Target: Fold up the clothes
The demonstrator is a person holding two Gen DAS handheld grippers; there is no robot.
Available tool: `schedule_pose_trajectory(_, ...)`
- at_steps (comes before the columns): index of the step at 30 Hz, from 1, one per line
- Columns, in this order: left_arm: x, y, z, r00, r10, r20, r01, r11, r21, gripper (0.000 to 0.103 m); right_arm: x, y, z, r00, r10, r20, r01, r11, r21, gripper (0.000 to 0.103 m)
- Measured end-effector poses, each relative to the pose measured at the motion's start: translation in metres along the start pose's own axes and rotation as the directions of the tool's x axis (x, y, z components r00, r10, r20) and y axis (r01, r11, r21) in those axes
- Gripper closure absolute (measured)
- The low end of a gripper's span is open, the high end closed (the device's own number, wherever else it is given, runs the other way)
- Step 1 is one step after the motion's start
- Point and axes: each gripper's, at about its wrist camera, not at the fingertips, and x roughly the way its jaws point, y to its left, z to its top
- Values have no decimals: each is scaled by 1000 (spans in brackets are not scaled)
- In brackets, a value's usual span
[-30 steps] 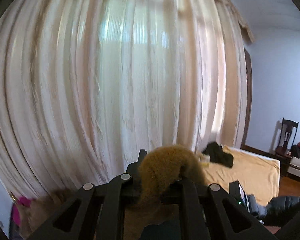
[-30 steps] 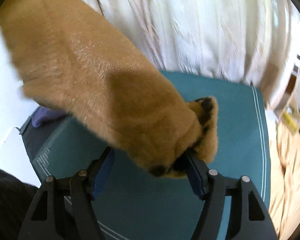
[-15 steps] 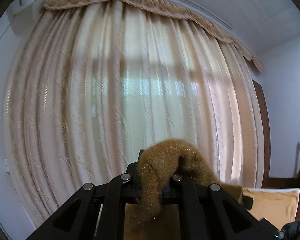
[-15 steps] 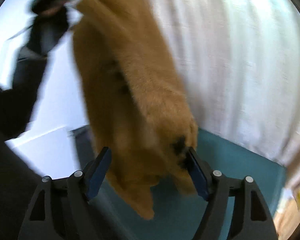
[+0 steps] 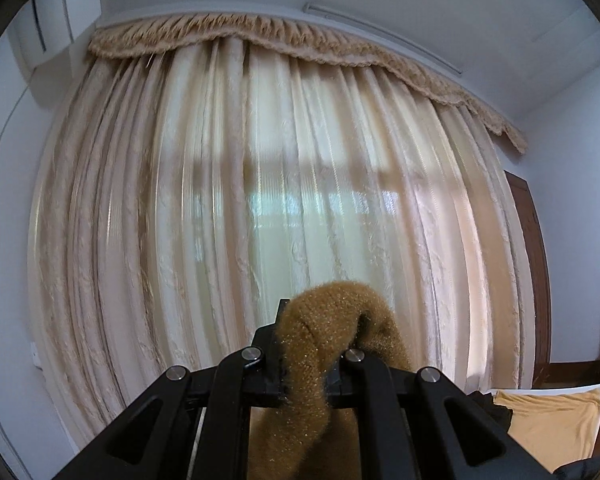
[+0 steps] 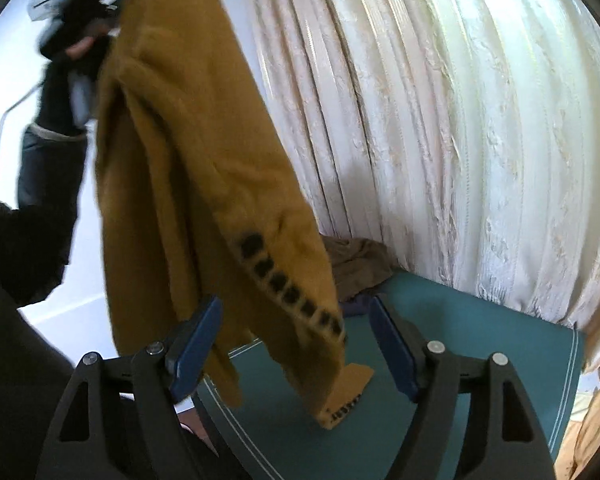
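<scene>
A fuzzy mustard garment (image 6: 188,168) with black checks along its hem hangs over the teal table (image 6: 480,364). High at the upper left, my left gripper (image 6: 84,12), in a person's gloved hand, is shut on its top edge. The left wrist view shows that fold of the mustard garment (image 5: 324,344) bunched in the left gripper (image 5: 308,360), which points up at the curtain. My right gripper (image 6: 296,340) stands open low down. Its blue pads (image 6: 196,344) flank the hanging hem and do not press on it.
A cream curtain (image 5: 280,200) fills the wall behind the table. A brown garment (image 6: 356,264) lies heaped at the table's far edge. A bed with a tan sheet (image 5: 552,420) and dark clothing (image 5: 492,404) lies at the lower right, near a wooden door frame (image 5: 528,260).
The left gripper has risen and tipped upward with the garment. The right pads have spread, and the hem that sat between them now hangs loose ahead of them.
</scene>
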Motion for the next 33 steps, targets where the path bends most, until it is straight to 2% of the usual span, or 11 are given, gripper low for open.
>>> schedule_pose_trajectory(5,-18,-7,14,1000,-3,24,3,1000,20,92,29,-38,13,997,-75,13,74,996,48,24)
schedule_pose_trajectory(10,-27,-12,17,999,34,6,-34,999,30,92,42,-60,24,999,6,48,-14,987,163,24)
schedule_pose_trajectory(12,-27,-10,14,999,53,-13,-53,998,30,92,42,-62,27,997,42,66,-54,978,200,58)
schedule_pose_trajectory(13,-27,-7,10,997,68,-31,-68,997,22,92,46,-66,27,998,6,58,-19,977,211,91)
schedule_pose_trajectory(15,-27,1,4,994,91,-54,-91,996,3,92,25,-70,31,991,-104,79,82,966,246,94)
schedule_pose_trajectory(17,-29,11,-4,990,116,-80,-118,993,-18,92,-6,-73,39,970,-209,125,170,948,267,95)
schedule_pose_trajectory(19,-31,20,-13,985,136,-103,-141,989,-42,92,-40,-76,49,930,-319,182,263,924,279,95)
schedule_pose_trajectory(21,-34,28,-24,983,140,-122,-150,986,-75,92,-74,-69,61,875,-420,242,356,895,268,95)
schedule_pose_trajectory(25,-40,32,-45,981,125,-145,-144,981,-130,92,-139,-40,87,723,-582,371,541,812,219,95)
schedule_pose_trajectory(30,-49,25,-63,985,92,-144,-117,978,-174,92,-175,-6,100,546,-683,485,705,687,175,95)
schedule_pose_trajectory(33,-55,20,-69,989,78,-127,-102,975,-196,92,-169,9,91,482,-711,512,773,620,134,95)
